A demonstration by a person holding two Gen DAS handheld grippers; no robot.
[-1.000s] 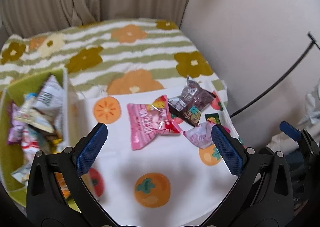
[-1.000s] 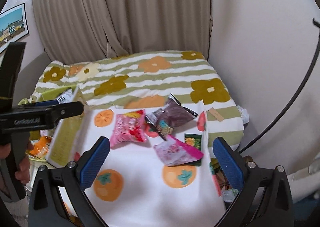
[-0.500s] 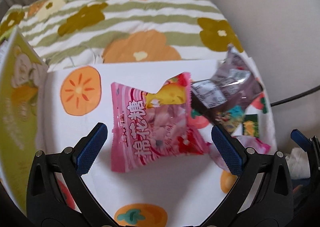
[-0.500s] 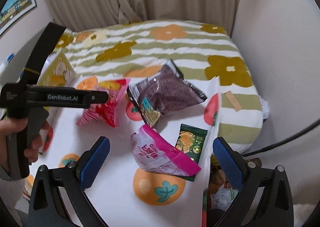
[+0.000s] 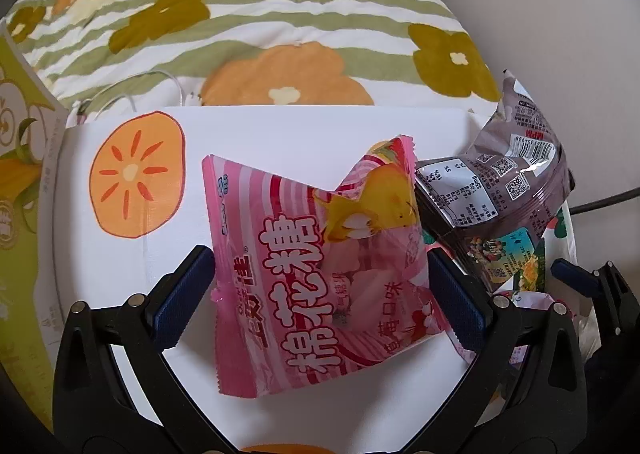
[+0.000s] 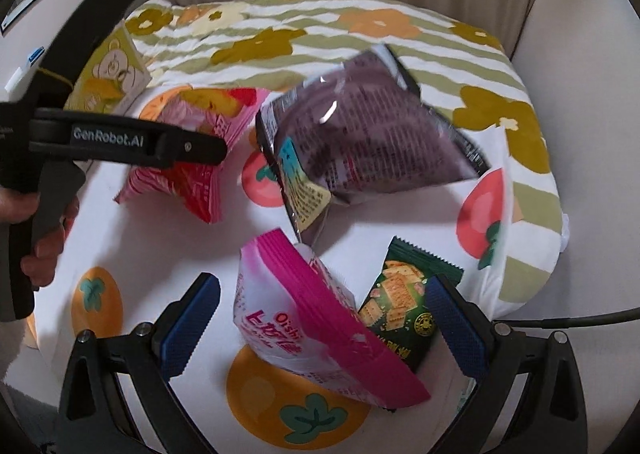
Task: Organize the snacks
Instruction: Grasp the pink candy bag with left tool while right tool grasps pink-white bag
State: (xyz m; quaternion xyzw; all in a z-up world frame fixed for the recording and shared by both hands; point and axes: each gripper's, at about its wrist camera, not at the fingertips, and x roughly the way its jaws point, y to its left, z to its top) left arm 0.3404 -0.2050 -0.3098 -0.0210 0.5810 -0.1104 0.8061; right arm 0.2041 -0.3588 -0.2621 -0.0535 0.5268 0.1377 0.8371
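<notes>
Snacks: with my left gripper (image 5: 320,286) wide open astride the pink marshmallow bag (image 5: 320,274), left of the purple bag (image 5: 516,189), and my right gripper (image 6: 324,322) equally open and empty, I judge the puffed film may slip out.

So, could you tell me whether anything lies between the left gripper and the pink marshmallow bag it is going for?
Nothing visible does. The left gripper is open with the pink marshmallow bag already between its fingers. The purple snack bag only crowds the bag's right edge, beside the right-hand finger.
</notes>
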